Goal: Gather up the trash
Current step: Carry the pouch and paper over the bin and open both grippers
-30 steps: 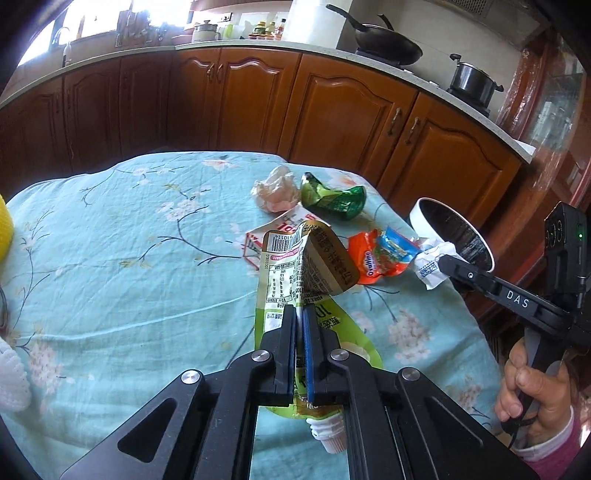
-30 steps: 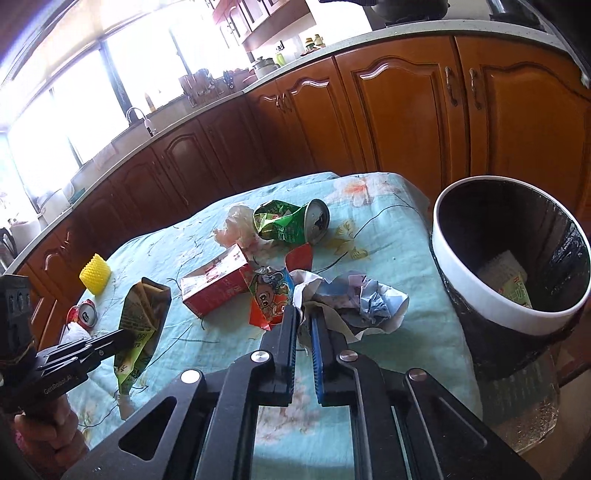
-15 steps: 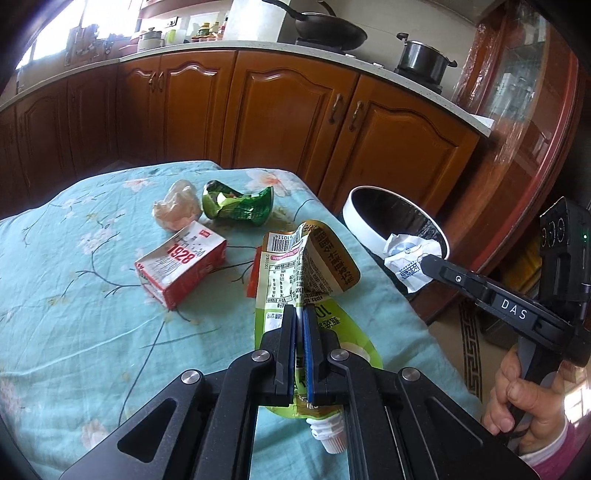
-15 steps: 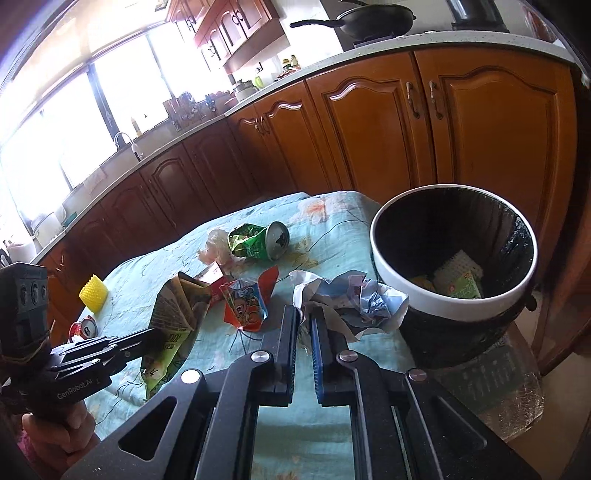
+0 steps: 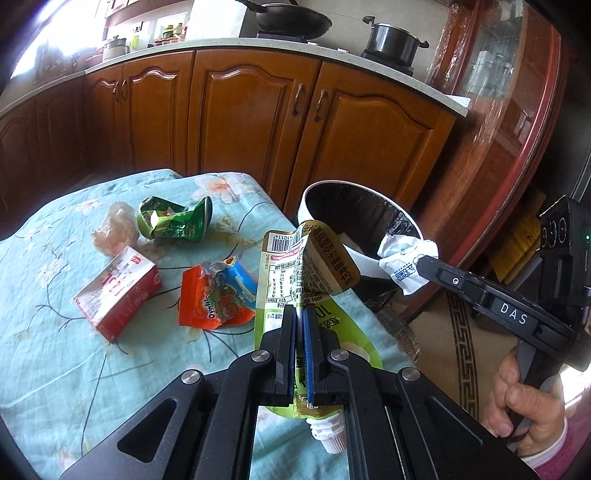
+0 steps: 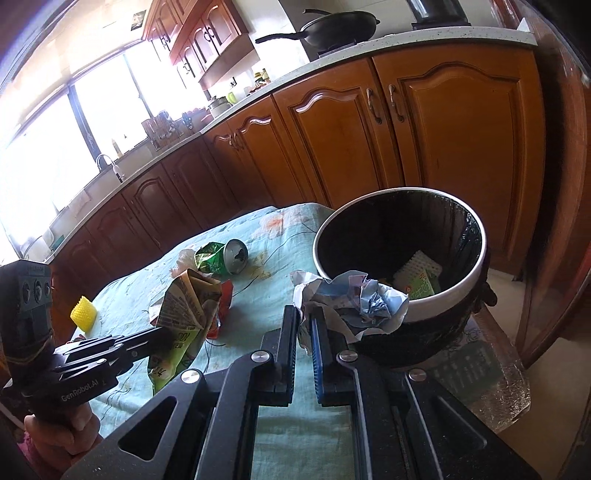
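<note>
left gripper: clamped on pouch, frame centre | right gripper: clamped on wrapper, beside bin rim | desk: can, carton

Behind my worktop — draped in a pale blue floral cloth — runs a row of brown wooden cabinets under a light countertop. A black wok and a dark lidded pot sit up there. Far along, bright windows stand over a sink tap. On the cloth I see a small yellow ridged thing — what it is I cannot tell. A patterned rug lies on the floor.
</note>
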Action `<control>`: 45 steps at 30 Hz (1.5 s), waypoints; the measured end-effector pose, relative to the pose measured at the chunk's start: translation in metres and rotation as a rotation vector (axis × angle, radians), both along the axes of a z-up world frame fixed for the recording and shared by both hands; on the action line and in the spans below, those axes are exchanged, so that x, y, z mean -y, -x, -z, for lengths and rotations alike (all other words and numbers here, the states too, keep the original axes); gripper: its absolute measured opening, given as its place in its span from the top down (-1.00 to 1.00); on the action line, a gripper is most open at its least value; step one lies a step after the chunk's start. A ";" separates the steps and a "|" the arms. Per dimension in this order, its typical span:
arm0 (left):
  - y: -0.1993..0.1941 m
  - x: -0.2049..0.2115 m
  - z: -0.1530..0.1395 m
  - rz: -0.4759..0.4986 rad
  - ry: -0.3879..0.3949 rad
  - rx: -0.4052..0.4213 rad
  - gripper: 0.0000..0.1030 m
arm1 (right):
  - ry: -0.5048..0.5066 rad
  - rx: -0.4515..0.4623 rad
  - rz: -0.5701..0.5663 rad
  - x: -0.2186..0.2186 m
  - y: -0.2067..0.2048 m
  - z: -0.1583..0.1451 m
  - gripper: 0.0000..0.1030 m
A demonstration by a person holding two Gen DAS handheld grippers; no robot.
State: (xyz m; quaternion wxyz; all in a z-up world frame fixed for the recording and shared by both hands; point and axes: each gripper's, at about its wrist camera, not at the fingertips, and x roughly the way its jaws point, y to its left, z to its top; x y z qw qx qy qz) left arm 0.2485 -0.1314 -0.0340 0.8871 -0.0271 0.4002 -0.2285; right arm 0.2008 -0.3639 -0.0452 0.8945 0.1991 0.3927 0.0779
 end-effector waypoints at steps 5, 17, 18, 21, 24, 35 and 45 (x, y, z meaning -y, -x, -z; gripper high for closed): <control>-0.014 0.021 0.002 0.027 -0.020 -0.004 0.96 | 0.000 -0.003 0.023 0.013 -0.003 0.001 0.86; -0.047 0.064 0.001 0.061 -0.052 0.025 0.96 | 0.007 0.002 0.053 0.037 -0.023 0.003 0.86; -0.050 0.068 0.001 0.064 -0.052 0.026 0.96 | 0.006 0.002 0.054 0.039 -0.025 0.003 0.86; -0.059 0.075 0.002 0.070 -0.052 0.024 0.96 | 0.005 0.000 0.060 0.045 -0.030 0.004 0.86; -0.070 0.085 0.003 0.075 -0.063 0.023 0.96 | -0.014 -0.010 0.057 0.053 -0.037 0.006 0.86; -0.121 0.123 0.002 0.100 -0.082 0.002 0.95 | -0.045 -0.040 0.087 0.082 -0.063 0.015 0.86; -0.159 0.148 0.021 0.098 -0.088 -0.060 0.95 | -0.062 -0.095 0.085 0.092 -0.085 0.032 0.83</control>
